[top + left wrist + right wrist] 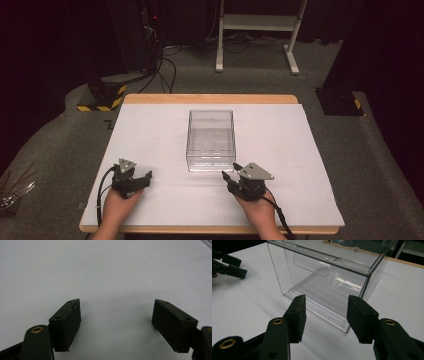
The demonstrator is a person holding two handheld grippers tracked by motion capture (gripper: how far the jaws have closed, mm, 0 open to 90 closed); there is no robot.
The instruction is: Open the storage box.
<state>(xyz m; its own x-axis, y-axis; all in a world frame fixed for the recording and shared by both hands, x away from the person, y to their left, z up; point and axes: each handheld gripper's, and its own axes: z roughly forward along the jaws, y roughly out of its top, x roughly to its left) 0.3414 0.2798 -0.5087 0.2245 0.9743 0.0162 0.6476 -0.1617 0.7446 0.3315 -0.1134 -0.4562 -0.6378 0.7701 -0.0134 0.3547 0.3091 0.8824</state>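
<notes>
A clear plastic box (211, 140) with an open top stands in the middle of the white table top (150, 130). My right gripper (229, 170) rests just in front of the box's near right corner, with its jaws aimed at it. In the right gripper view the box (324, 285) lies a short way beyond the gripper (327, 300), which is open with nothing between the pads. My left gripper (145, 180) lies at the near left of the table, pointing right. It is open over bare white surface (116, 302). The right gripper view also catches it farther off (229, 265).
A wooden edge (210, 98) runs along the far side of the table. On the floor beyond are a white stand frame (257, 30), a black unit with a yellow-and-black striped base (102, 97) at the left, and a black base (340, 102) at the right.
</notes>
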